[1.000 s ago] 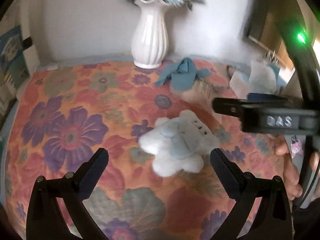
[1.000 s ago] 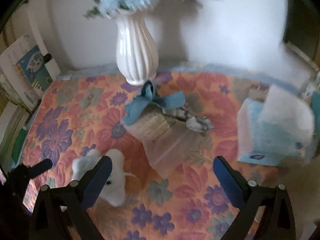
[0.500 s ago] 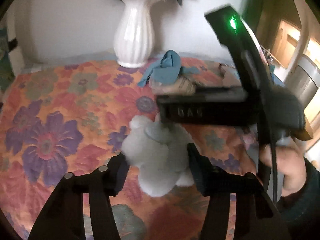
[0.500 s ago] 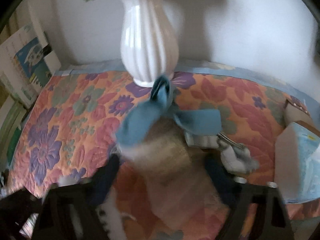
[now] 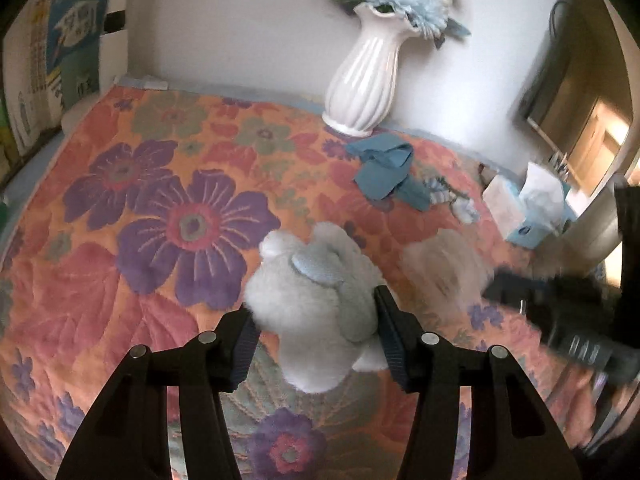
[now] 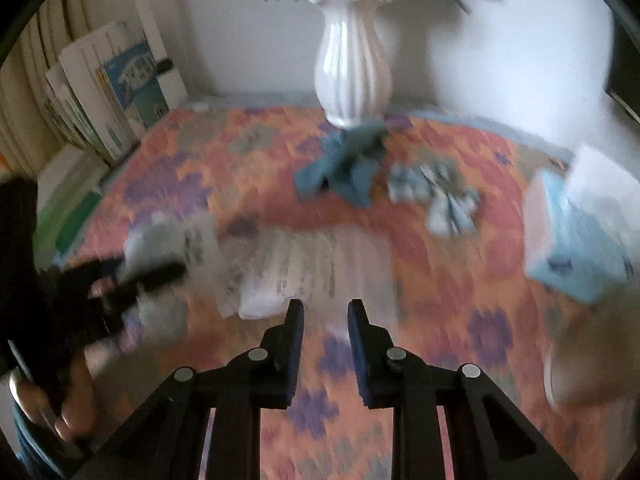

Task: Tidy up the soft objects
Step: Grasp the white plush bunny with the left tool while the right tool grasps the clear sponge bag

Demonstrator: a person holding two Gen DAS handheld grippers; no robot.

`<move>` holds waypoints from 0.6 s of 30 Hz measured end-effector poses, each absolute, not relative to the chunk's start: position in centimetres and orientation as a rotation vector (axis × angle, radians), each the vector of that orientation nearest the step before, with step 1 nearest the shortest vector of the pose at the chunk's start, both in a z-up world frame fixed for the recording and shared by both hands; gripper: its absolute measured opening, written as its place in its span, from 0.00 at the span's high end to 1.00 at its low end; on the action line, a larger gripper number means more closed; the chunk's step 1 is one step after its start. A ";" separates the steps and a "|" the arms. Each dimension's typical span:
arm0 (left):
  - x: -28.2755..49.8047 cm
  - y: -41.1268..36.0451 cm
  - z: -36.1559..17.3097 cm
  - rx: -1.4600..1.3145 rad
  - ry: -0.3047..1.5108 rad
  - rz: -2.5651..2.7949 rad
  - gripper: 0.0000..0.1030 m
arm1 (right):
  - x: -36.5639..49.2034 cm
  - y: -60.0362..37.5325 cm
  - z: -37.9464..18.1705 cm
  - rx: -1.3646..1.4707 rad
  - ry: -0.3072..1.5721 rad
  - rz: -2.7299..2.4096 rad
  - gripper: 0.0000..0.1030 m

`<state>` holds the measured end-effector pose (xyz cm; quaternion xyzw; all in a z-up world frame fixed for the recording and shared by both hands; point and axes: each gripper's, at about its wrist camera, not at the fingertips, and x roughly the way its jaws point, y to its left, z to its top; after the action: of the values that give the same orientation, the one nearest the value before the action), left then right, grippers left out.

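Plush toy (image 5: 316,304), white with a pale blue patch, sits between the fingers (image 5: 242,340) of the left gripper (image 5: 312,332), and both pads press into its fur; its lower part is hidden behind the black arms. The toy is above the floral quilt (image 5: 160,208), but I cannot tell if it touches the cloth. To the right, a beige fuzzy thing (image 5: 444,264) is blurred, and its kind is hard to make out. The right gripper (image 5: 560,320) appears at the frame edge only as a dark smear.

The right wrist view is strongly blurred. The right gripper (image 6: 324,320) has its jaws nearly together with a narrow gap, and I cannot tell whether they hold something. A pale streaked sheet (image 6: 312,272) lies just ahead of the tips.

The left wrist view shows the blue cloth (image 5: 384,164) sharply beside the white vase (image 5: 364,76). Only the right wrist view shows the stacked books (image 6: 116,100) at the left and the patterned grey cloth (image 6: 440,192) fully. The tissue box (image 6: 580,232) is at the right.
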<state>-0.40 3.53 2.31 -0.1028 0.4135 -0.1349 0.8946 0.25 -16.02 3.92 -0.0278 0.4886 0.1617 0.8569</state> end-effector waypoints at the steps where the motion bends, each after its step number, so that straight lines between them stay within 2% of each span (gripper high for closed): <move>1: -0.5 3.5 2.4 -0.215 0.848 -0.284 0.48 | -0.3 -16.1 3.4 -0.050 1.050 0.355 0.79; 4: -0.5 3.2 2.2 -0.203 0.862 -0.266 0.43 | -1.0 -16.7 2.6 -0.002 1.082 0.415 0.73; 5: -0.6 3.2 2.1 -0.197 0.867 -0.262 0.43 | -1.1 -16.7 2.7 -0.008 1.079 0.418 0.61; 6: -0.6 3.1 2.1 -0.194 0.867 -0.258 0.37 | -1.2 -16.6 2.8 -0.021 1.074 0.414 0.50; 7: -0.6 3.2 2.0 -0.192 0.865 -0.253 0.35 | -1.3 -16.7 3.0 -0.034 1.062 0.406 0.30; 8: -0.4 3.2 2.0 -0.194 0.861 -0.242 0.34 | -1.5 -16.6 3.3 -0.041 1.040 0.404 0.20; 13: -0.1 3.6 1.7 -0.217 0.885 -0.242 0.34 | -2.0 -15.5 4.3 -0.165 0.965 0.404 0.19; 16: -0.1 3.6 1.7 -0.218 0.886 -0.243 0.34 | -1.6 -13.6 4.5 -0.388 0.891 0.341 0.07; 18: 0.0 3.6 1.7 -0.220 0.889 -0.245 0.34 | -1.0 -12.7 4.1 -0.485 0.866 0.329 0.06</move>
<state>-0.05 3.58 1.68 -0.1058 0.4280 -0.1179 0.8898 -0.96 -12.73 4.13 -0.2315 0.4134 0.1570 0.8665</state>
